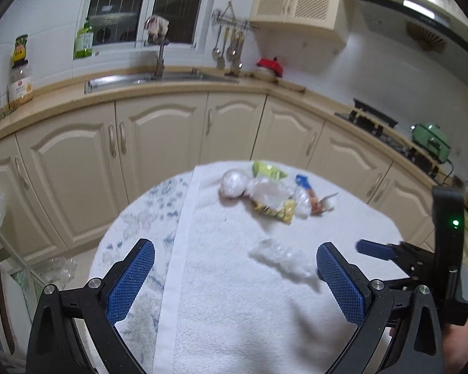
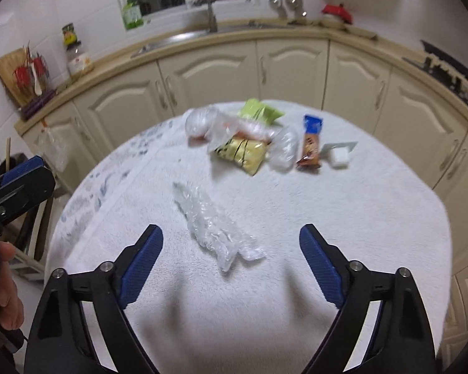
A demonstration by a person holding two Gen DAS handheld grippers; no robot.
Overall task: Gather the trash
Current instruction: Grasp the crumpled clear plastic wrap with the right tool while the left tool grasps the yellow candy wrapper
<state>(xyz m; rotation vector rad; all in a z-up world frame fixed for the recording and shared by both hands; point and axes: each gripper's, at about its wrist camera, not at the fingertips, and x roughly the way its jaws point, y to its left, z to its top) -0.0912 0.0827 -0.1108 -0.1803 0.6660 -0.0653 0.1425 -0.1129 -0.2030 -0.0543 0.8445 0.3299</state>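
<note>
A crumpled clear plastic wrap (image 2: 215, 230) (image 1: 280, 258) lies on the white towel (image 2: 343, 218) that covers the round table. My right gripper (image 2: 231, 230) hovers just over it, jaws open, with the wrap's near end between the fingers and no pad pressing on it. At the far side lies a pile of trash: a yellow packet (image 2: 243, 155), a green wrapper (image 2: 259, 110), clear bags (image 2: 202, 121), a blue and brown snack wrapper (image 2: 312, 143) and a small white tub (image 2: 340, 157). My left gripper (image 1: 236, 244) is open and empty over the towel, left of the wrap.
Cream cabinets (image 1: 159, 143) and a counter with a sink (image 1: 159, 78) curve behind the table. A stove (image 1: 371, 121) stands at the right. A clear bag (image 2: 51, 146) hangs by the counter's left end. A person's hand (image 2: 3, 283) holds the left gripper's handle.
</note>
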